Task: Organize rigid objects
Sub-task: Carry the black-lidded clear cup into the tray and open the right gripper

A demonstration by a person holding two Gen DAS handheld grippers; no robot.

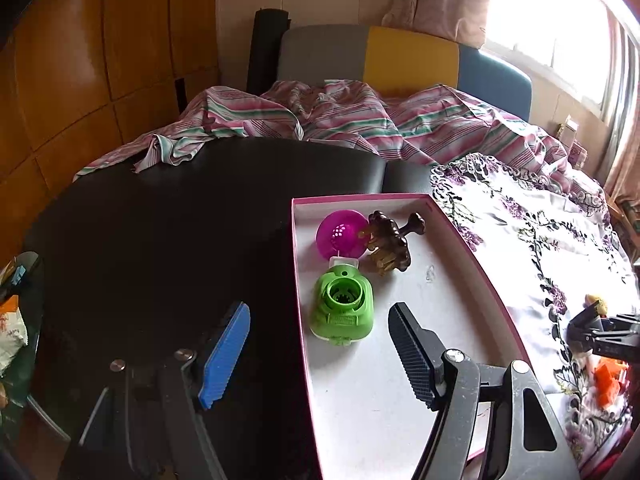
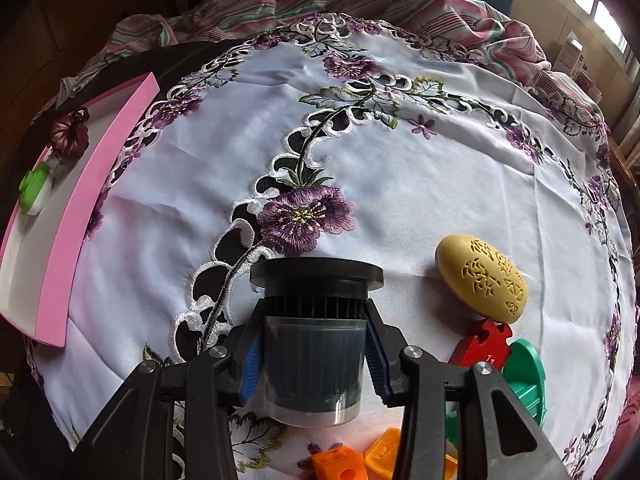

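Observation:
A pink-rimmed box (image 1: 472, 248) with a white floor holds a green cap-like piece (image 1: 343, 307), a magenta ball (image 1: 341, 236) and a brown flower-shaped piece (image 1: 390, 246). My left gripper (image 1: 316, 344) hangs open over the box's near left wall, nothing between its fingers. In the right wrist view my right gripper (image 2: 314, 354) is shut on a dark, clear-walled cylinder with a black flanged top (image 2: 314, 344), held over the embroidered cloth (image 2: 400, 168). The box (image 2: 86, 200) lies far left there.
On the cloth by the right gripper lie a yellow egg-shaped piece (image 2: 482, 278), a red flat piece (image 2: 482, 344), a green round piece (image 2: 524, 380) and orange blocks (image 2: 340, 464). A black surface (image 1: 180, 240) spreads left of the box. Striped bedding (image 1: 340, 116) lies behind.

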